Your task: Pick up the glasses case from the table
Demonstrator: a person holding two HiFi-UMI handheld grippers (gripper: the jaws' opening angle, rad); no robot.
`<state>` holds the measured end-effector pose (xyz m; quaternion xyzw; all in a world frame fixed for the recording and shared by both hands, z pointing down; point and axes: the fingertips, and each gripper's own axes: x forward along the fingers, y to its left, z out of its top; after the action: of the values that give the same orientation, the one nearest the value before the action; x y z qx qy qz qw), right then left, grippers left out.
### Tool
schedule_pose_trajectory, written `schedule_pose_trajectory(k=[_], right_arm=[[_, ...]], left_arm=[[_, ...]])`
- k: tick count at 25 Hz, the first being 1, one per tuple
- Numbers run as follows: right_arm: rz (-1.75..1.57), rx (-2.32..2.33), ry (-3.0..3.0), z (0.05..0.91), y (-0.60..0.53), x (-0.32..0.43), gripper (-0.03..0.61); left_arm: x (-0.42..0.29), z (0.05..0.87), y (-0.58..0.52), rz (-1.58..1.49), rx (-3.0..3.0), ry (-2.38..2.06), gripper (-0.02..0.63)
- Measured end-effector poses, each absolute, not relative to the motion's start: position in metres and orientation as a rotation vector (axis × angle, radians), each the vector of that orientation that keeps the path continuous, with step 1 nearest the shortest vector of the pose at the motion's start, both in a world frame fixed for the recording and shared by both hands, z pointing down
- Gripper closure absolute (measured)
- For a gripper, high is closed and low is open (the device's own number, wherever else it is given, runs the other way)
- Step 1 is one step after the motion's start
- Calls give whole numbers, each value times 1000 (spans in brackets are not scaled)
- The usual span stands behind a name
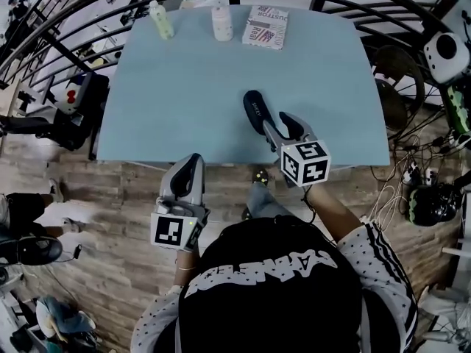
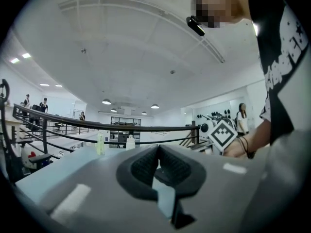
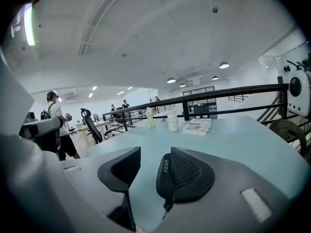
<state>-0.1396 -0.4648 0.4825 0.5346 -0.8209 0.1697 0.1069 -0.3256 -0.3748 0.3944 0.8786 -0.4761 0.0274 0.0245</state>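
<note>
**Right jaws straddling, no grip yet**

Black oblong hard-shell glasses case (image 1: 256,111) lies on the light blue bench (image 1: 184,87), near edge, right of centre. My right gripper (image 1: 280,126): jaws half open, case between them, close by the right pad, nothing clamped. My left gripper (image 1: 188,169): jaws together, empty, just off the near edge. Case looks light, stiff and smooth, so I'd pinch across the narrow middle. Bench is bare around it. Pale green bottle (image 1: 161,20), white bottle (image 1: 221,22) and printed box (image 1: 266,26) are well apart at the far edge.

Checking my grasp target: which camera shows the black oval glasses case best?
Head view: nearly the whole black oval glasses case shows on the pale blue table. The right gripper view catches only its near end beside one jaw; the left gripper view misses it.
</note>
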Motion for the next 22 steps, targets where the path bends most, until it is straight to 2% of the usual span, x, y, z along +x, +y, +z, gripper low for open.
schedule_pose_trajectory(k=[22], right_arm=[[542,1356,-2168,588,-542,-172,245]], left_arm=[[-347,402,-453,115,2661,-1555,614]])
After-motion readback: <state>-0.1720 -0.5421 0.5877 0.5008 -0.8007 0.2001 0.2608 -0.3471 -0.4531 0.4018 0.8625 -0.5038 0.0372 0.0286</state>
